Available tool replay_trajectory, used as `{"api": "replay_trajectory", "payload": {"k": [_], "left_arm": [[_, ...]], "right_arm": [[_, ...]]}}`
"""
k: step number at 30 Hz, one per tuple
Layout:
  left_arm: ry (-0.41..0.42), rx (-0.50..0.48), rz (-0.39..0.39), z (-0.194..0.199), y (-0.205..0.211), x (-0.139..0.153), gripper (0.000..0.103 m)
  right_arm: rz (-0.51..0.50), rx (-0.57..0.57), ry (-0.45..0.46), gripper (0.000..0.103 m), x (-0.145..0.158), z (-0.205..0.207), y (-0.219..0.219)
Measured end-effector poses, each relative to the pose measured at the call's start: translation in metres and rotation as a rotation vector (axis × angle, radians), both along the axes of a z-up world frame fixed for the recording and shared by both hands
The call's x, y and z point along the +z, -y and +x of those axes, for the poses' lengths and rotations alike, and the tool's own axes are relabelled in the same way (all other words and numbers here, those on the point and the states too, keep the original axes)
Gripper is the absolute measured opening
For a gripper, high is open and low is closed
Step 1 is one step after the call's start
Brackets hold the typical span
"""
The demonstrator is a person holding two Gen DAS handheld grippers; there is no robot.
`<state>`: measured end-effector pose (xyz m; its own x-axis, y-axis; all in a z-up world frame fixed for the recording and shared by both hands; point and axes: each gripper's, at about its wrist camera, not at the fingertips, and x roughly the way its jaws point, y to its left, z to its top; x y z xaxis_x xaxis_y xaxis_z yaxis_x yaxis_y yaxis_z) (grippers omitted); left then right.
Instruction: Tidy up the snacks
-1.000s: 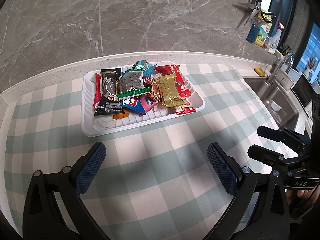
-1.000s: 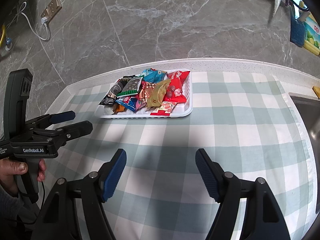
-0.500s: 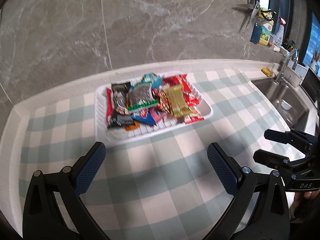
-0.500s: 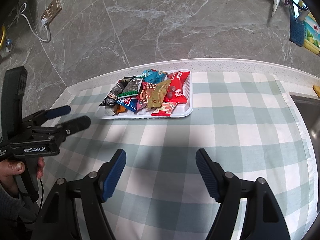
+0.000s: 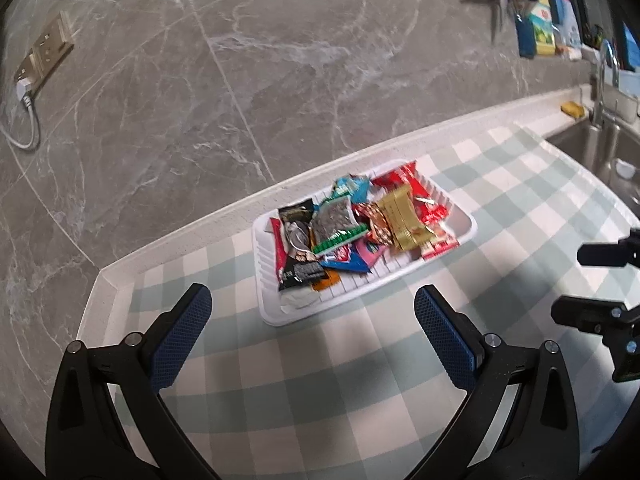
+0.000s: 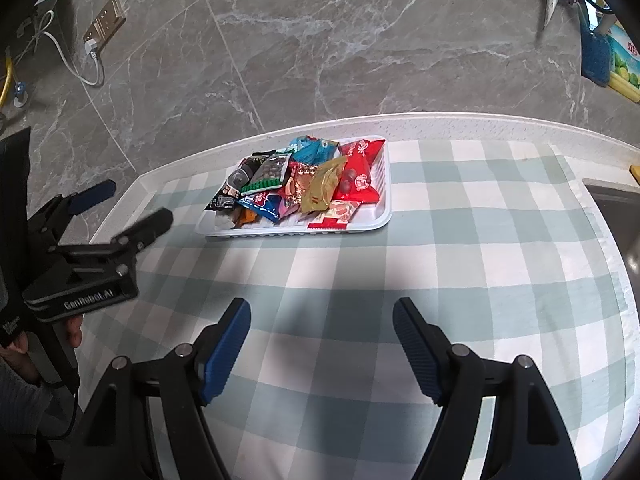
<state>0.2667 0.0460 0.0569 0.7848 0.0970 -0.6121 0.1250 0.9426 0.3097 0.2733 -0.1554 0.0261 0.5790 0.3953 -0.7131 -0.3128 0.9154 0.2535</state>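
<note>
A white ribbed tray (image 5: 466, 222) (image 6: 385, 184) sits at the back of the checked cloth, by the wall. It holds a pile of snack packets: a gold one (image 5: 402, 216) (image 6: 324, 188), red ones (image 6: 360, 168), a blue one (image 6: 310, 148), a dark one (image 5: 298, 248). My left gripper (image 5: 312, 316) is open and empty, in front of the tray and above the cloth. My right gripper (image 6: 322, 330) is open and empty, farther back from the tray. Each gripper shows in the other's view: the left (image 6: 120, 208) and the right (image 5: 592, 280).
A green-and-white checked cloth (image 6: 460, 248) covers the counter. A sink (image 5: 600, 152) with a tap lies at the right end. Wall sockets with a white cable (image 6: 104, 24) are on the marble wall at left. Scissors and bottles (image 5: 536, 28) hang at upper right.
The left gripper has risen and swung left, so the tray now sits more to the right and farther off in its view. The right gripper has held still. Both stay open.
</note>
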Motion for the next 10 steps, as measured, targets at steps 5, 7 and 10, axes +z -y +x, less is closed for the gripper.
{"api": "replay_trajectory", "payload": {"k": [5,7,10], "left_arm": [[-0.020,-0.021,-0.027,-0.0040,0.0032,-0.0050,0.103],[-0.022,-0.025,-0.036,-0.0050,0.0040,-0.0052,0.103],[-0.023,-0.032,-0.032,-0.0047,0.0061,-0.0060,0.103]], "right_arm": [[0.005,-0.006,0.000,0.077,-0.0002,0.0003,0.0016],[0.008,-0.012,-0.002,0.077,-0.0014,0.0004,0.0030],[0.013,-0.021,-0.009,0.078,-0.0035,-0.0003,0.0048]]}}
